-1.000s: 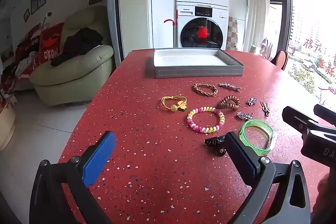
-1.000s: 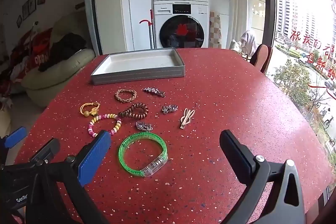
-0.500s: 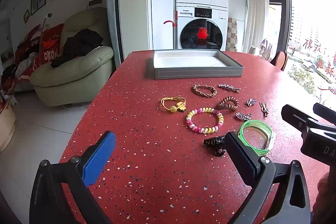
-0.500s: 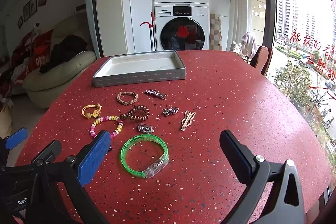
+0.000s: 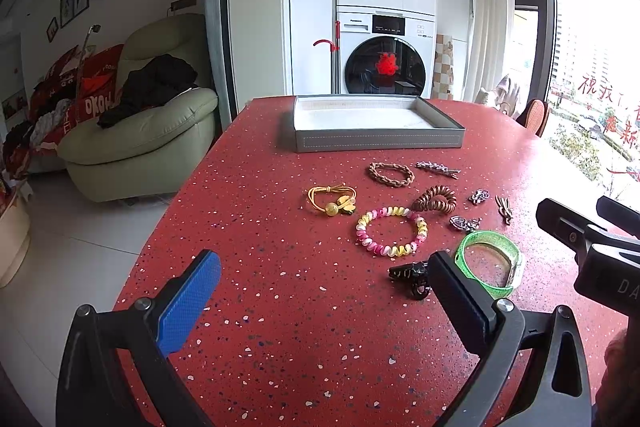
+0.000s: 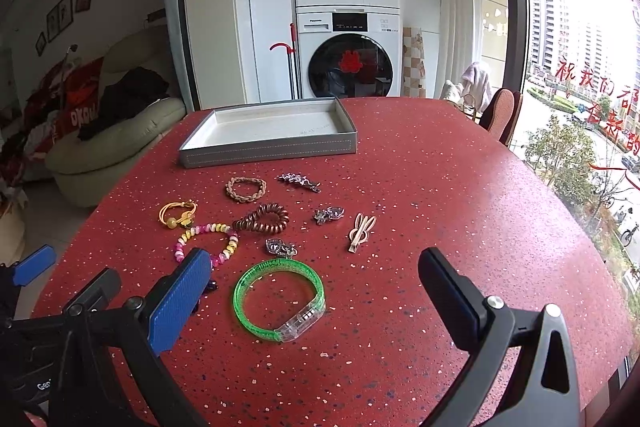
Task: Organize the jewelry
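glossy speckled red tabletop (image 6: 440, 187), translucent green plastic bangle (image 6: 256, 283), matt grey tray (image 6: 272, 149)

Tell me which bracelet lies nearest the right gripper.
The green translucent bangle, just ahead of the open right gripper; the pink-yellow beaded bracelet and brown braided bracelet lie farther off.

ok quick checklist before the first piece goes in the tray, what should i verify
1. Tray has free room: ok, nothing visible inside.
2. Right gripper jaws wide apart: ok.
3. Left gripper jaws wide apart: ok.
4. Green bangle lies apart from other pieces: ok, lies flat, nearest the right gripper.
5. Path to the tray clear: not ok, other pieces lie between; lift over them.
6. Black clip clear of the left gripper: cannot tell, partly hidden behind it.
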Demonstrator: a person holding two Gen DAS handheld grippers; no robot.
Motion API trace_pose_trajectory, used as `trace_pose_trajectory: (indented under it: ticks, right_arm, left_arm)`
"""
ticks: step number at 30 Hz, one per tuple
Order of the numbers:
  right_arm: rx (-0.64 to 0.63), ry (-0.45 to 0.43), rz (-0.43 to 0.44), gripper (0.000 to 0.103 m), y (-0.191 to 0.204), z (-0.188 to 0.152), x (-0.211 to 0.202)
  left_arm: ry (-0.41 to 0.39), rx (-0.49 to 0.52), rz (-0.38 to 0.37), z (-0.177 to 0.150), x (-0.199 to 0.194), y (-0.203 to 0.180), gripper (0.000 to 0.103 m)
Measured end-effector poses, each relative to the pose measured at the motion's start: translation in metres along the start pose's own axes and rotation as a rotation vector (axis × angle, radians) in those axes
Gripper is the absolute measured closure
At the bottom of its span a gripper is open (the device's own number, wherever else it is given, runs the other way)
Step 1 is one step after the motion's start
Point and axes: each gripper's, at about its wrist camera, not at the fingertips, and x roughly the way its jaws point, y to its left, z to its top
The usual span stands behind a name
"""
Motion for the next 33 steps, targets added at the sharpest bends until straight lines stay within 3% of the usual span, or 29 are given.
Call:
trace_pose_trajectory:
  ticks: [33]
  right_arm:
    - [0.013,-0.002,0.004,0.000,-0.0041,0.0011,0.0005]
  left_arm:
    - [-0.008,0.017,0.005,-0.0013,0.0012,-0.0039,0.000]
